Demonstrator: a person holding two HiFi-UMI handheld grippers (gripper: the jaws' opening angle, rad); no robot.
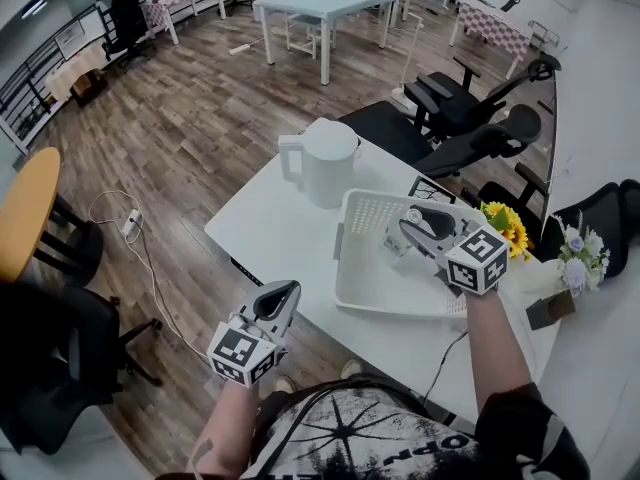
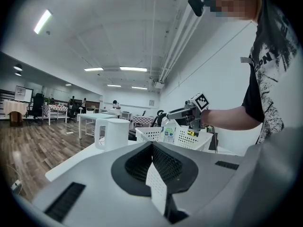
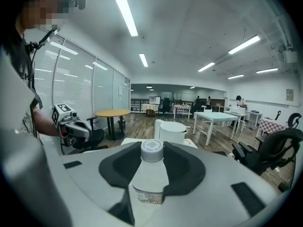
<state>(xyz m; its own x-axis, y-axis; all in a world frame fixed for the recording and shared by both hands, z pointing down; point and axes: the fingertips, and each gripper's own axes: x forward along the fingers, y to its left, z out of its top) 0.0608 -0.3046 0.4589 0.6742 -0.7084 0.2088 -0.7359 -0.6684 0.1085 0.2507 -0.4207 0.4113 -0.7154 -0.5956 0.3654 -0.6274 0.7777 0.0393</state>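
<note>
My right gripper [image 1: 408, 230] hangs over the white perforated basket [image 1: 372, 290] on the white table [image 1: 270, 230], shut on a clear plastic bottle [image 1: 394, 244]. In the right gripper view the bottle [image 3: 150, 175], with a white cap, stands upright between the dark pads [image 3: 182, 167]. The left gripper view shows that bottle [image 2: 169, 132] held just above the basket [image 2: 147, 134]. My left gripper [image 1: 282, 295] is off the table's near-left edge, lower than the tabletop. It is shut with nothing in it [image 2: 154, 170].
A white lidded pitcher [image 1: 325, 164] stands on the table behind the basket. Sunflowers [image 1: 507, 224] and a small pot of pale flowers [image 1: 572, 252] sit at the right. Black office chairs [image 1: 470, 103] stand beyond the table. On the left are a round yellow table [image 1: 24, 214] and a floor cable [image 1: 132, 226].
</note>
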